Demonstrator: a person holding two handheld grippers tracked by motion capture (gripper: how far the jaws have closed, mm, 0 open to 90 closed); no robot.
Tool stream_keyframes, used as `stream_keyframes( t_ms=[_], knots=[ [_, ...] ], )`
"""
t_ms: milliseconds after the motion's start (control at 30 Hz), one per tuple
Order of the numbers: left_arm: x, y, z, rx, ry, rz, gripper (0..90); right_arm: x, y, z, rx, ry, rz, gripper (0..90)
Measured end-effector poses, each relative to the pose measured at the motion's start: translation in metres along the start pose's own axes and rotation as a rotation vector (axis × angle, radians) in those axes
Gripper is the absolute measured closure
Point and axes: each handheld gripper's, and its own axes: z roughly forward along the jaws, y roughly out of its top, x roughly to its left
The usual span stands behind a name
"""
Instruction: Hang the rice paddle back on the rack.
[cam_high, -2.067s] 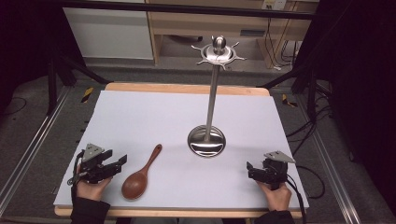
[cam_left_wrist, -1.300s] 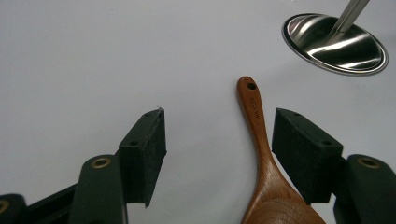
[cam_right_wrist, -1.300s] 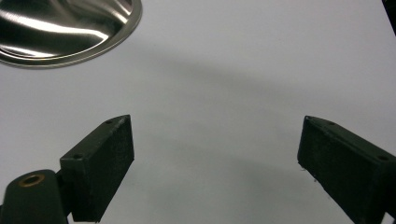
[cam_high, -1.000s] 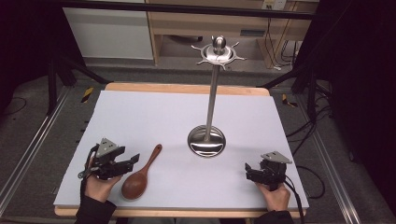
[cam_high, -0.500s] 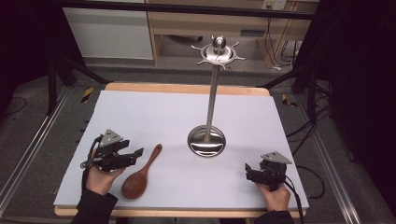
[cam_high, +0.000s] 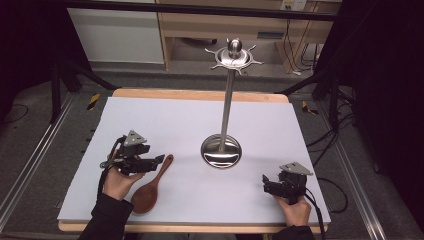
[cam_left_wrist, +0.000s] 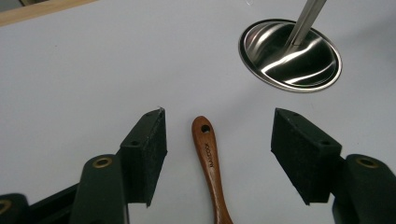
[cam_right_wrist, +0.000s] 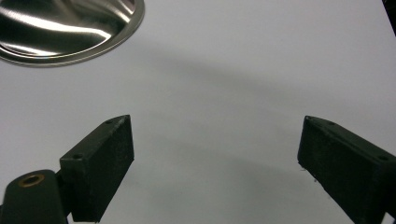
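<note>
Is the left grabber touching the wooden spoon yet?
Apart. The left gripper view shows the left gripper open, with white table showing between each jaw and the spoon handle.

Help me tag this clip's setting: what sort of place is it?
Probably a lab data-collection bench: a white-covered table framed by dark tripod legs, hand-held grippers, left and right, and cables on the floor.

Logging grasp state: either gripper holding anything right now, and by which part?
Nothing held. Left gripper is open, jaws either side of the brown wooden spoon handle's end, not touching. Right gripper is open.
</note>
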Motion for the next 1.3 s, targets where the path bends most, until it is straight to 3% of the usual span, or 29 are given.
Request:
stream_keyframes(
  t_ms=[200,567,967,1300],
  knots=[
    [0.001,0.002,0.007,0.048,-0.004,0.016,36.8,0.000,0.000,0.001,0.006,-0.005,-0.001,11.0],
    [-0.001,-0.007,0.023,0.167,-0.002,0.022,40.9,0.000,0.001,0.002,0.003,0.008,-0.003,10.8],
    [-0.006,-0.021,0.028,0.226,-0.012,0.016,43.4,0.004,0.002,0.001,0.005,0.011,-0.015,10.7],
    [-0.007,-0.030,0.038,0.312,-0.026,0.010,47.1,0.005,0.000,0.000,0.015,0.009,-0.020,10.8]
  ],
)
